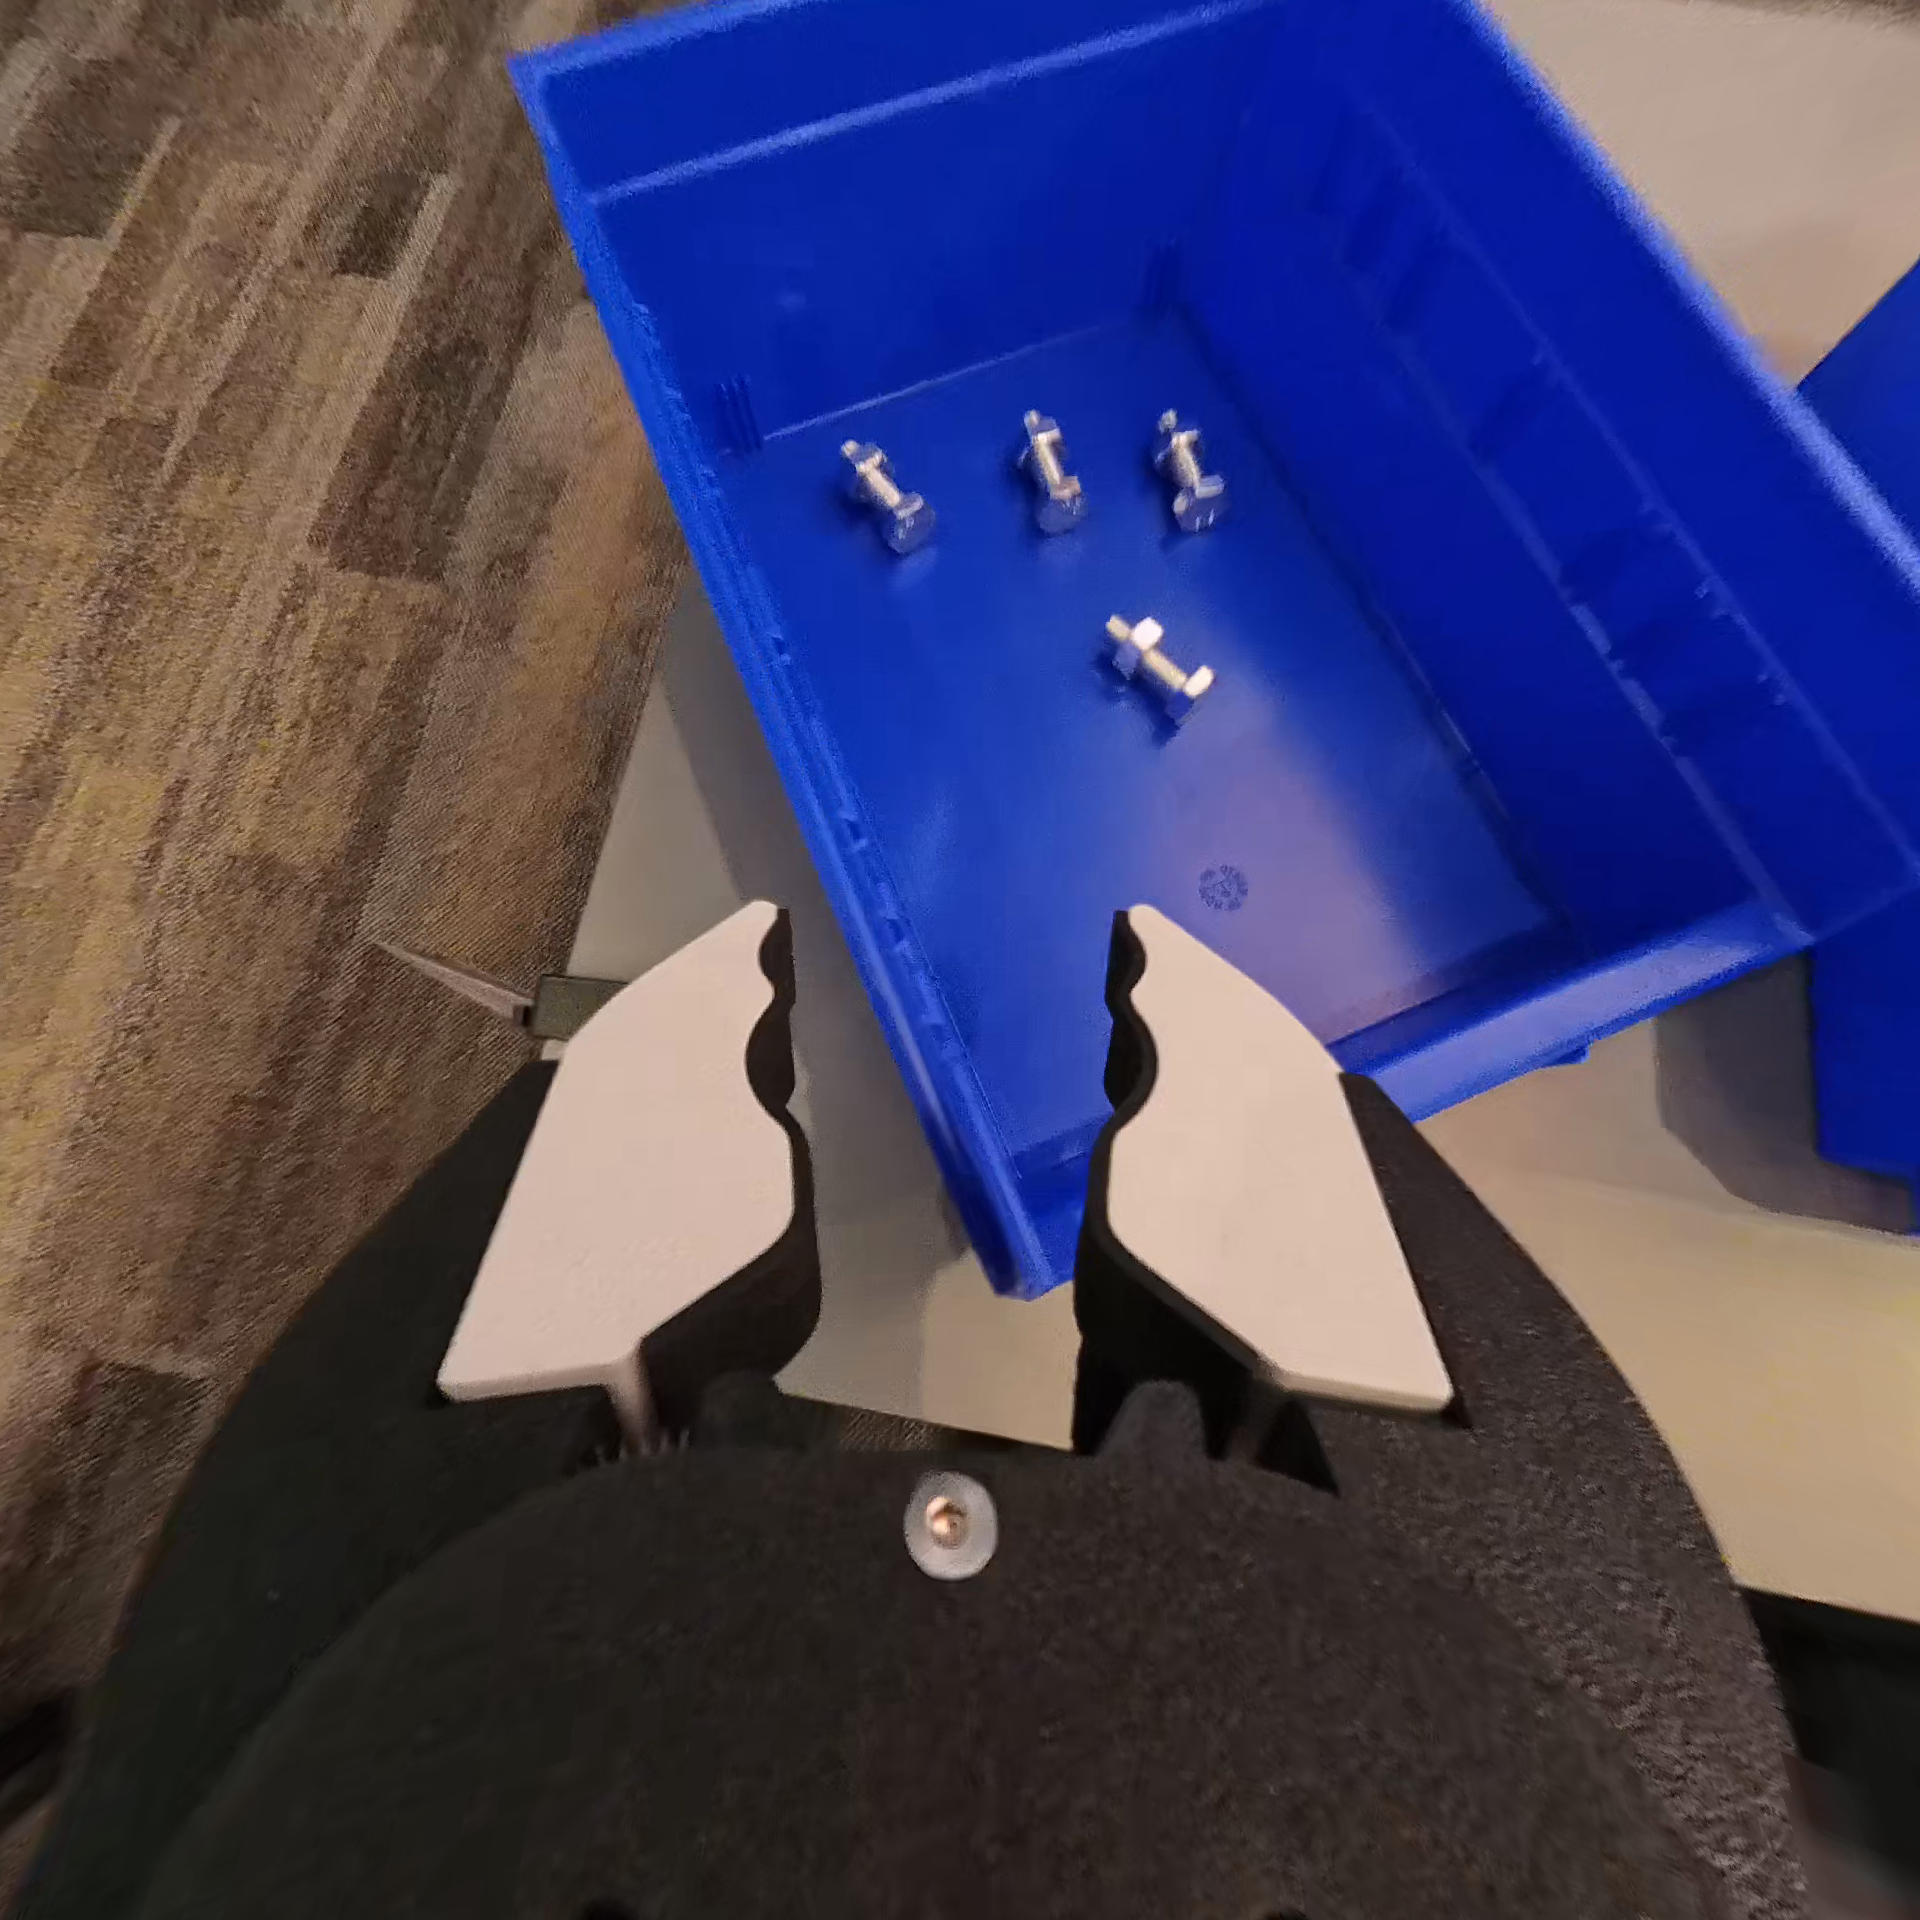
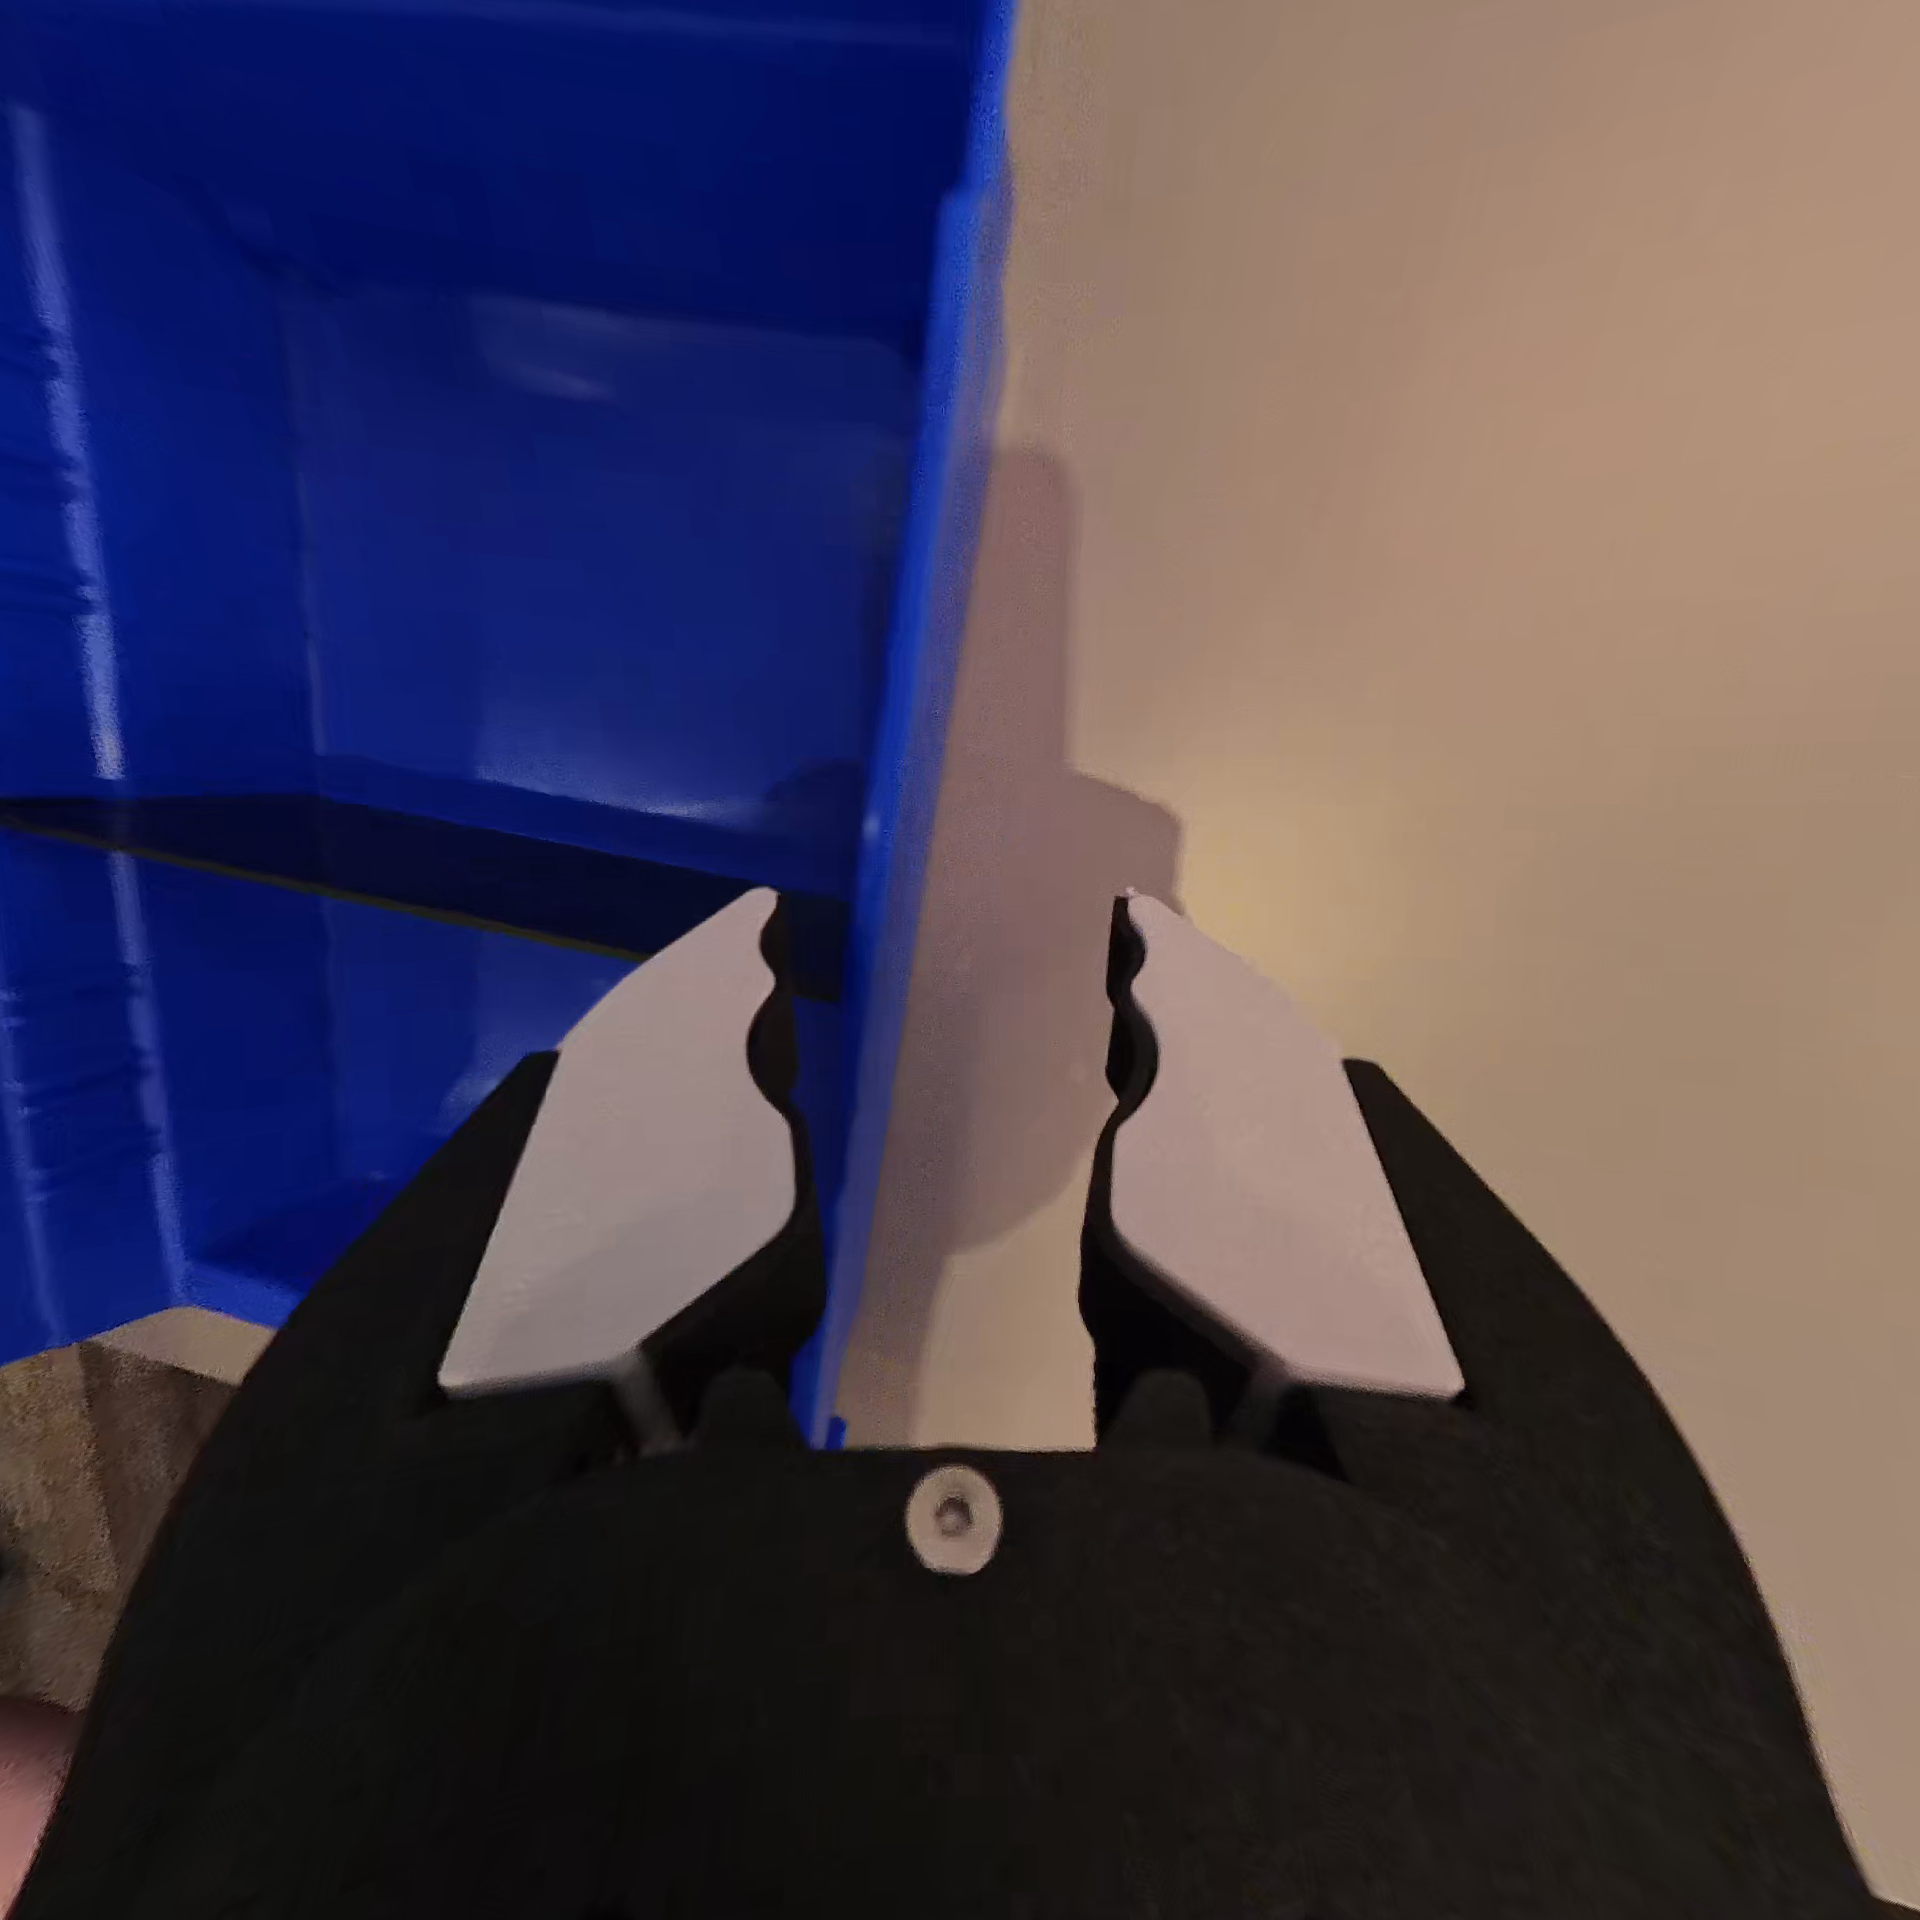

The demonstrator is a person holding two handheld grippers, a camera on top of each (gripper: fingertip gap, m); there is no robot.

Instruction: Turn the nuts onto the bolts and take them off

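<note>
In the left wrist view a blue bin (image 1: 1039, 208) holds several silver bolts with nuts on them: three in a row at the back (image 1: 1049, 478) and one lying alone nearer me (image 1: 1158, 670). My left gripper (image 1: 951, 920) is open and empty, above the bin's near left corner. In the right wrist view my right gripper (image 2: 945, 904) is open and empty, straddling the right wall of a blue bin (image 2: 935, 623). No bolts show in that view.
The bins stand on a light table (image 1: 1558, 1299). A second blue bin (image 1: 1870, 727) sits at the right edge of the left wrist view. Patterned carpet (image 1: 260, 520) lies beyond the table's left edge. Bare table (image 2: 1455, 520) spreads right of the right gripper. The left gripper's tips are roughly 50 centimetres from the right gripper's.
</note>
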